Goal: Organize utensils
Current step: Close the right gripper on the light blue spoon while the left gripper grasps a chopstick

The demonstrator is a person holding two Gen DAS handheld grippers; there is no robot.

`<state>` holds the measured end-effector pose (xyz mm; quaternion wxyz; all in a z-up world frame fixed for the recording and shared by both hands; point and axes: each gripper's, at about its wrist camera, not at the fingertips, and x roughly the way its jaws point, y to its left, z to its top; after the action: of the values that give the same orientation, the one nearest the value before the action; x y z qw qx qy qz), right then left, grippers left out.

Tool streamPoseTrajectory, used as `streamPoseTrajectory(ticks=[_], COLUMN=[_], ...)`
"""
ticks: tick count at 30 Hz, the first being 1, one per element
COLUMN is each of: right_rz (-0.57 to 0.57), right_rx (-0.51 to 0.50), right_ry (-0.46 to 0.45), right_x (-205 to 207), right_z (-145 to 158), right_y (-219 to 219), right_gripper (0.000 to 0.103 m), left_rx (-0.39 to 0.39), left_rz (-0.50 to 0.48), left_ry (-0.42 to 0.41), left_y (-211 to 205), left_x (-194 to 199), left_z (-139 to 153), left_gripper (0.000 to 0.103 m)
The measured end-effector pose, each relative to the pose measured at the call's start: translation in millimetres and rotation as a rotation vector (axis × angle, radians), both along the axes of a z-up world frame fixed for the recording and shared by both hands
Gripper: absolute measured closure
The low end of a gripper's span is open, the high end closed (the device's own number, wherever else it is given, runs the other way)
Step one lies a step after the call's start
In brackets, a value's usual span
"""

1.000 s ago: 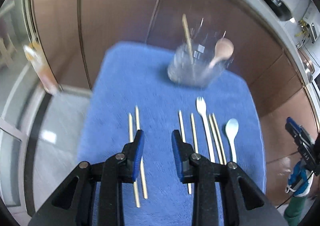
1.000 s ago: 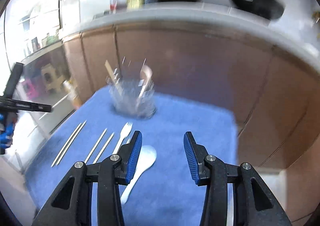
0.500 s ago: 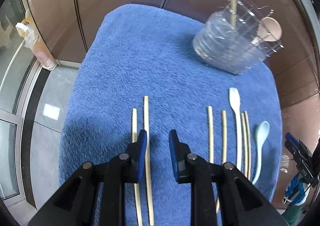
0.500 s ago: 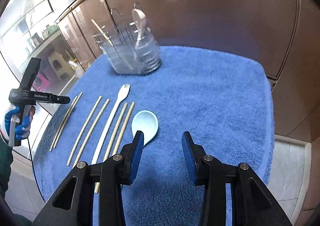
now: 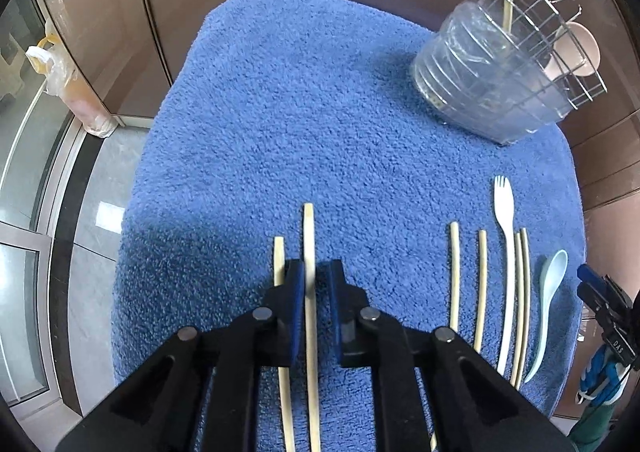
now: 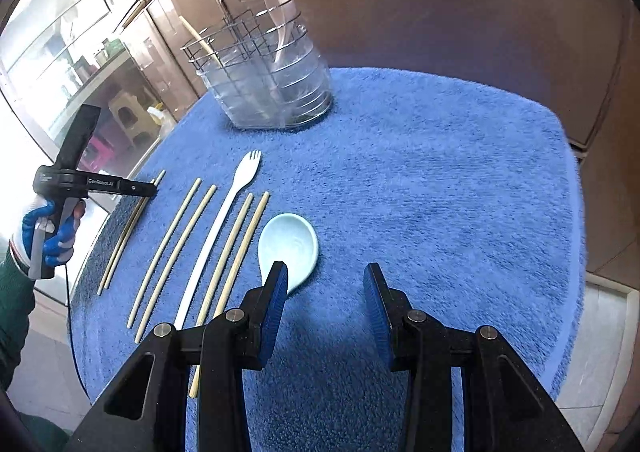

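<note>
Left gripper [image 5: 314,284] lowered, narrowed around chopstick [image 5: 308,236], tilted downward

Blue towel [image 5: 304,123]: thick terry cloth, matt, rough looped pile; holder [image 6: 268,79]: clear glossy ribbed plastic tub with a bright metal wire rack. Chopsticks [image 6: 236,252]: pale, matt, wood or bamboo by the look; fork [image 6: 224,219]: white smooth plastic; spoon [image 6: 290,248]: pale blue, smooth, with a slight sheen. Left gripper [image 5: 318,292] and right gripper [image 6: 326,308]: black matt plastic bodies with metal pins, blue ribbed pads [image 6: 276,308].
</note>
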<state>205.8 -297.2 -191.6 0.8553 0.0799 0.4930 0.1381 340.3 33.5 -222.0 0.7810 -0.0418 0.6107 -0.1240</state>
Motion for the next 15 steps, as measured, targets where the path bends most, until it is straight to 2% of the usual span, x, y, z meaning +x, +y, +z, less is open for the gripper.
streamPoseTrajectory(ticks=[6, 9, 13, 15], right_rz=[0.049, 0.096, 0.149, 0.172], right_rx=[0.08, 0.115, 0.1, 0.1], right_ry=[0.059, 0.097, 0.136, 0.139], right_x=[26.0, 39.3, 53.4, 58.4], right_z=[-16.2, -24.9, -34.1, -35.5], right_y=[-0.1, 2.8, 10.3, 12.2], right_gripper=[0.073, 0.075, 0.075, 0.083], left_rx=[-0.021, -0.021, -0.045, -0.049], left_rz=[0.008, 0.012, 0.038, 0.047], left_ry=[0.038, 0.053, 0.079, 0.08], left_y=[3.2, 4.3, 9.7, 9.8], left_x=[8.8, 10.2, 12.7, 12.4], left_z=[-3.8, -4.5, -6.8, -6.7], left_gripper=[0.093, 0.096, 0.098, 0.098])
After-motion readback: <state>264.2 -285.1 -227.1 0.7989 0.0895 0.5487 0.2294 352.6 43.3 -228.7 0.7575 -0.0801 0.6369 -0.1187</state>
